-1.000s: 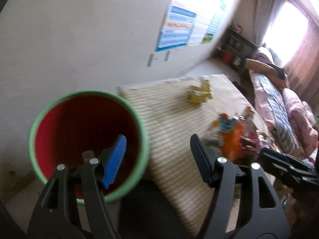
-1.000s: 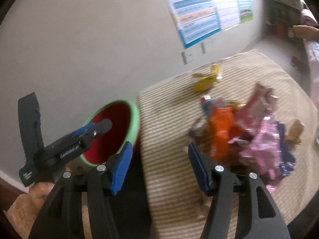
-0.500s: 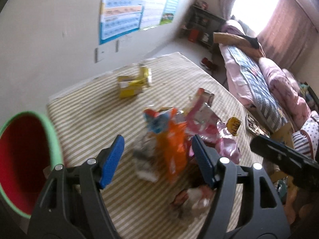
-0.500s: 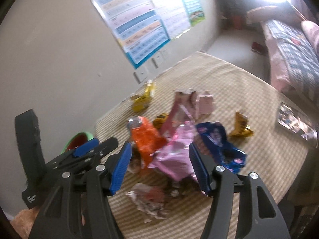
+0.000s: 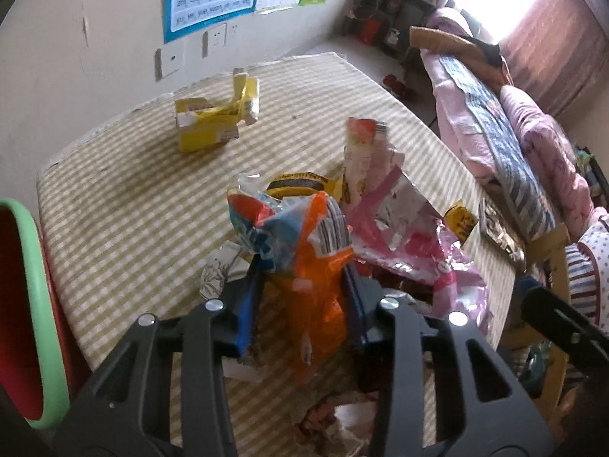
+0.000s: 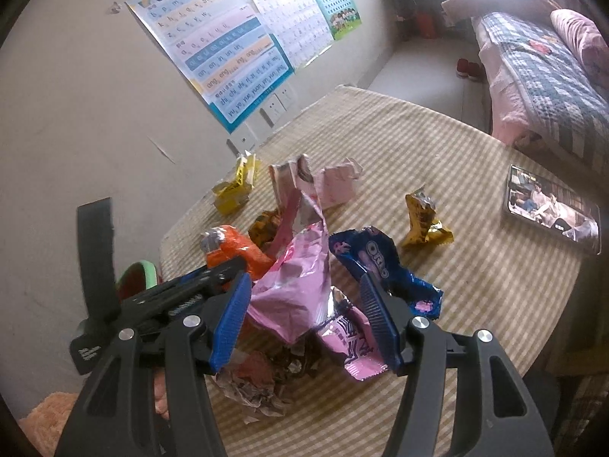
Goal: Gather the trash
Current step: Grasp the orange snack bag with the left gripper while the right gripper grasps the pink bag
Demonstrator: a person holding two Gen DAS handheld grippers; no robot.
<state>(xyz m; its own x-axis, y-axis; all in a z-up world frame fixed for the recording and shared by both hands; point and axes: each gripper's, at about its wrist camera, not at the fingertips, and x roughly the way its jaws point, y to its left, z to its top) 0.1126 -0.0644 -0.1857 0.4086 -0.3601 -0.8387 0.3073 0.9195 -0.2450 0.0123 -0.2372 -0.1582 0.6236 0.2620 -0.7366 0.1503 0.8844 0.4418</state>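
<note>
Both rigs look like black plastic bar-clamp bodies: the left gripper (image 5: pixel 302 301) has triangular cut-outs in its arms, silver round screws at the joints, and ribbed blue pads (image 5: pixel 247 304) on the inner faces of the jaws. The right gripper (image 6: pixel 306 318) is the same build, with chunkier-looking ribbed blue fingers (image 6: pixel 375 316) and silver screws on each arm. In the right wrist view, at about 9 o'clock, you can also see the left one side-on: black, a blue strip on top, small white lettering too blurry to read, and a fuzzy peach-coloured sleeve (image 6: pixel 49 415) at 7 o'clock.
</note>
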